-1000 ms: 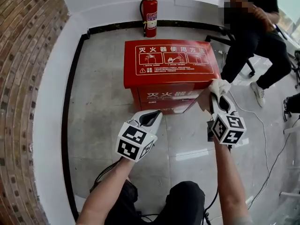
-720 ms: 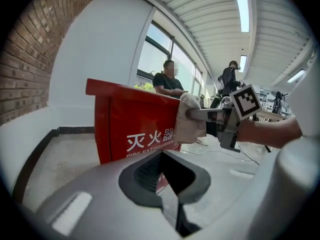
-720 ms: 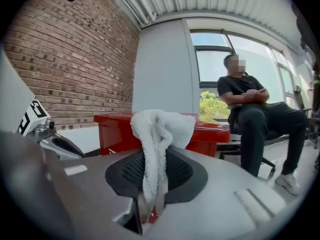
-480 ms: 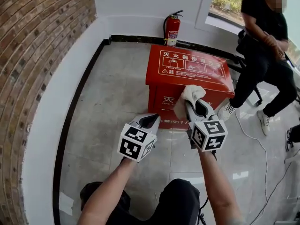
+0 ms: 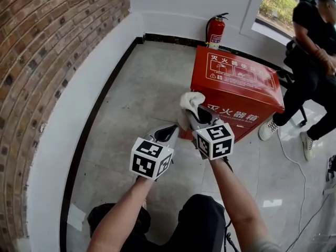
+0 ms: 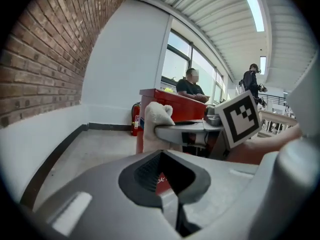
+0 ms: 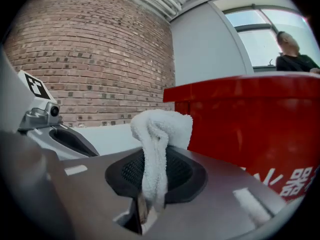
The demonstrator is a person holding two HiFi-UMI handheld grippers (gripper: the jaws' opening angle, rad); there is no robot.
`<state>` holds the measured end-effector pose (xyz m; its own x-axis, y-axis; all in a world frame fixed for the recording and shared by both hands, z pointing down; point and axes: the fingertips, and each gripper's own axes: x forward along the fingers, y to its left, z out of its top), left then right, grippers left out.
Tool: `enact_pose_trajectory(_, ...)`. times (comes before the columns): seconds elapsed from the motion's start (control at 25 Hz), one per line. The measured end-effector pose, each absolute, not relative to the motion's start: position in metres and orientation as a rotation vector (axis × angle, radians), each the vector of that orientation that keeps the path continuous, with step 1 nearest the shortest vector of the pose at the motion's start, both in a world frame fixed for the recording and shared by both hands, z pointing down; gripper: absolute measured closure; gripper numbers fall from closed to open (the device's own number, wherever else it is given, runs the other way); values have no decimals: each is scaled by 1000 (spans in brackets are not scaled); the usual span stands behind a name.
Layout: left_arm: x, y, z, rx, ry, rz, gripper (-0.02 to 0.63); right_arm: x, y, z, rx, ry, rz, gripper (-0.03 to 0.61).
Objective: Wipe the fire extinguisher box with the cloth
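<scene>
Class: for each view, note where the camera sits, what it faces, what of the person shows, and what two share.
Head view: on head, facing down at box; forearms, left gripper, right gripper show.
Left gripper view: rides that gripper, faces cloth; shut jaws.
Right gripper view: rides that gripper, faces box; jaws pinching cloth.
Gripper views share cloth, box.

A: What is seen at six o'clock?
B: The left gripper (image 6: 162, 171), closed on nothing.
A: And at twelve?
B: The cloth (image 6: 155, 120) is held by the right gripper (image 6: 161, 130) before the fire extinguisher box (image 6: 172, 101); a fire extinguisher (image 6: 135, 119) is seen at its nine o'clock.
</scene>
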<state>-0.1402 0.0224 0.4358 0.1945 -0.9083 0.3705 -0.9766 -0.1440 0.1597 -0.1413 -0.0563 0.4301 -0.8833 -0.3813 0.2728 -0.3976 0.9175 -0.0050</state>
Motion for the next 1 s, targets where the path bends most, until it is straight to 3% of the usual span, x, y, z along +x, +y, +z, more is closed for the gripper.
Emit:
enact_pose_trajectory(0.32, -133, 26, 452, 2124, -1742, 265, 614, -115, -68, 472, 729, -2813, 51, 483)
enact_pose_trajectory(1.0, -9, -45, 486, 2322, -1467, 342, 614, 155, -177, 491, 1367, -2499, 142, 483)
